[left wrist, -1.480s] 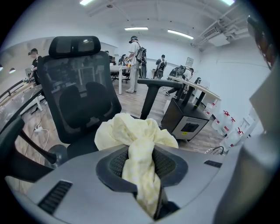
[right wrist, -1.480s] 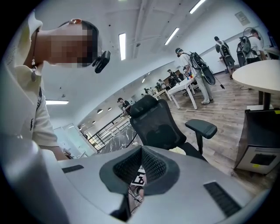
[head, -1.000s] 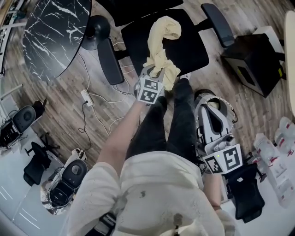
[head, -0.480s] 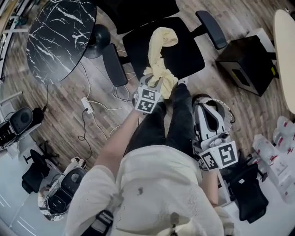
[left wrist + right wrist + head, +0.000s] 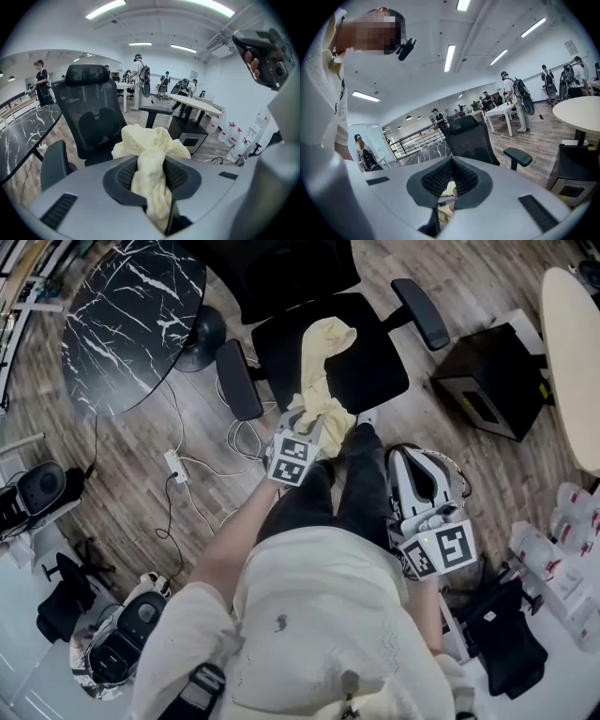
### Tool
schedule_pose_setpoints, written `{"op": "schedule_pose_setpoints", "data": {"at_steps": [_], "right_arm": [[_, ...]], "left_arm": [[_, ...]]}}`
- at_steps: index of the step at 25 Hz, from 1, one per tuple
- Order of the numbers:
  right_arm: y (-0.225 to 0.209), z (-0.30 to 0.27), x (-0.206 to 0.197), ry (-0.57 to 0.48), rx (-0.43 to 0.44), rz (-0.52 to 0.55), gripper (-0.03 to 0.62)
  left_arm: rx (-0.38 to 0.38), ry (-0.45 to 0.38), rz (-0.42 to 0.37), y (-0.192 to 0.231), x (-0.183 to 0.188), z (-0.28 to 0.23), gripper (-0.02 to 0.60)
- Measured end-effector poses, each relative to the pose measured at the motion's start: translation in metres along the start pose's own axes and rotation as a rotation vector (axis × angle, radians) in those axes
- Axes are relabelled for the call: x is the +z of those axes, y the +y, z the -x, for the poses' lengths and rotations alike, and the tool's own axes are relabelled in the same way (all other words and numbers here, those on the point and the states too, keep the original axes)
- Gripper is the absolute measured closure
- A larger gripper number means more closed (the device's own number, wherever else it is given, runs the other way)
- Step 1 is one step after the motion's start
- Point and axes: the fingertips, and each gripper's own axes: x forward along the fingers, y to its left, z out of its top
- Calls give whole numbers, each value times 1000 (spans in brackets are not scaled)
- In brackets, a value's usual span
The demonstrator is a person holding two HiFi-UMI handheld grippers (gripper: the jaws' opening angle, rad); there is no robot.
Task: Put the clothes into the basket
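One yellow cloth (image 5: 324, 341), top centre, trails onto one chair (image 5: 380, 367). The left gripper (image 5: 312, 420) clamps it; the right gripper (image 5: 419, 461), lower right, has its jaws together, empty.

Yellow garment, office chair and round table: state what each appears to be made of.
Yellow garment: soft cloth, matte; it bunches and drapes in folds. Office chair: matte black seat pad, probably fabric; the backrest looks like see-through mesh. Round table: smooth black top with white veins, marble or a marble-look laminate.
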Motion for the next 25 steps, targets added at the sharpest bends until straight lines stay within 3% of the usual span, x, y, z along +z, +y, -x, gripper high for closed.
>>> {"op": "schedule_pose_setpoints", "data": {"at_steps": [25], "right_arm": [[44,51,27,-52,-23,83,586]], "left_arm": [[14,-112,-11,-37,35,116,469]]}}
